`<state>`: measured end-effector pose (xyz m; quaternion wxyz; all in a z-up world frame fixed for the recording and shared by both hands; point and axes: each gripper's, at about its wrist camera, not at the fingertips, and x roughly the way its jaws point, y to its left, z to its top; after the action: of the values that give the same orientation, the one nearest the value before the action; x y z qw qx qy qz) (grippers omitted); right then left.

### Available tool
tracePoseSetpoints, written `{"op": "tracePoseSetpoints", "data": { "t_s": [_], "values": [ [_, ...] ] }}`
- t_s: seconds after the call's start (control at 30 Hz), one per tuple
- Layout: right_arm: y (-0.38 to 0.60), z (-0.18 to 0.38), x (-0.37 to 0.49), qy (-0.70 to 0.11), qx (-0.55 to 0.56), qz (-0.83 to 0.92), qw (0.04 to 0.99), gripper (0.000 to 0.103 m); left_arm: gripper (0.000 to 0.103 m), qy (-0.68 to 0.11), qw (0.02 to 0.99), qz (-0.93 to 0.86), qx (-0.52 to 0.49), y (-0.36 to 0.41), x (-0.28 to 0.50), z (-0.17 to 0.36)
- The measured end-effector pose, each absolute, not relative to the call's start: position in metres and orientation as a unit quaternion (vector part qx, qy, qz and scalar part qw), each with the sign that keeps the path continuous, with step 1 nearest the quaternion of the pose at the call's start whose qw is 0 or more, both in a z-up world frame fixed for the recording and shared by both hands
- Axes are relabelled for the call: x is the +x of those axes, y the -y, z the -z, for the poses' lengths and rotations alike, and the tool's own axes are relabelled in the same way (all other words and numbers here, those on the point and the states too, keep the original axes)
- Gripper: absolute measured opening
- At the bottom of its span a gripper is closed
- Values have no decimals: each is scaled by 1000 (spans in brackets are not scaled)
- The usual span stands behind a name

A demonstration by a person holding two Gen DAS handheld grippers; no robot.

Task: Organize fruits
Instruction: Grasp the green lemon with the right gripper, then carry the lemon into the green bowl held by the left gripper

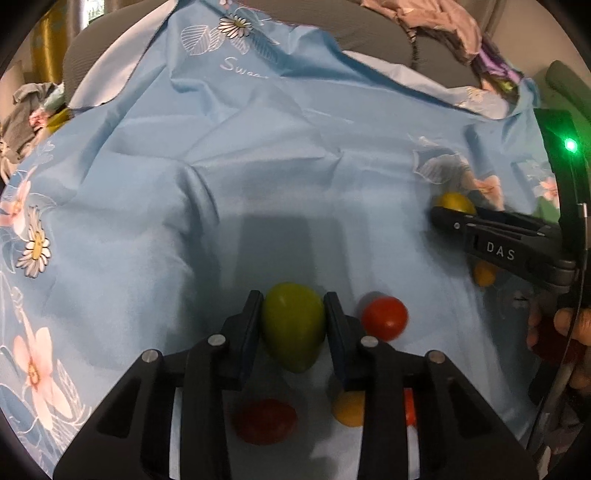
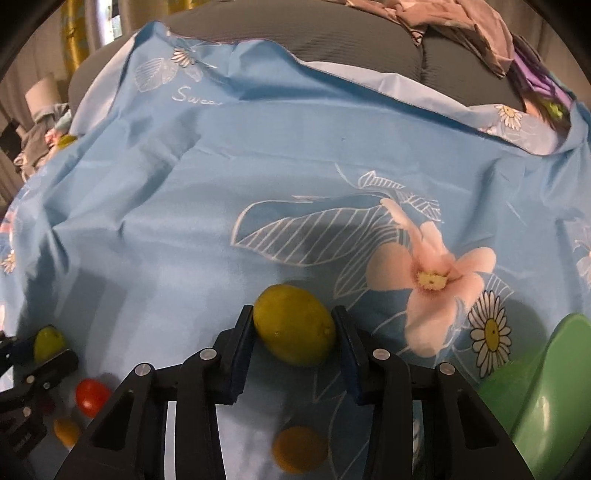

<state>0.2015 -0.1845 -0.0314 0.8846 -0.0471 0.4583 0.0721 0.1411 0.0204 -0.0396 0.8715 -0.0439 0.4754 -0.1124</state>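
My left gripper is shut on a green pear-shaped fruit and holds it above the blue floral cloth. My right gripper is shut on a yellow-green lemon. The right gripper also shows at the right of the left wrist view, with the lemon behind its fingers. The left gripper shows at the lower left of the right wrist view, holding the green fruit. Loose on the cloth lie a red tomato, a dark red fruit and small orange fruits.
A green plastic container stands at the lower right of the right wrist view. The cloth covers a grey cushion. Crumpled clothes lie at the back right and more at the left. A hand holds the right gripper.
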Motion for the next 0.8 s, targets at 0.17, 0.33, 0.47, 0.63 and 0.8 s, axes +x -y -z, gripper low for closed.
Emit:
{"op": "tracePoseSetpoints", "data": {
  "t_s": [0.17,0.33,0.47,0.63,0.8],
  "values": [
    [188,14,172,-429,-2,-117,896,43,33,-470,870,127,-79,-32,131,35],
    [189,7,139,-419,3,-145,896,43,33,-460,873,130,-96,-40,112,21],
    [197,5,117,-415,7,-148,898,43,33,-451,880,122,-91,-40,97,9],
    [203,-1,86,-404,-6,-143,903,43,33,-442,885,121,-87,-38,79,-4],
    [214,-14,58,-387,2,-146,910,43,33,-436,887,127,-87,-28,59,-18]
  ]
}}
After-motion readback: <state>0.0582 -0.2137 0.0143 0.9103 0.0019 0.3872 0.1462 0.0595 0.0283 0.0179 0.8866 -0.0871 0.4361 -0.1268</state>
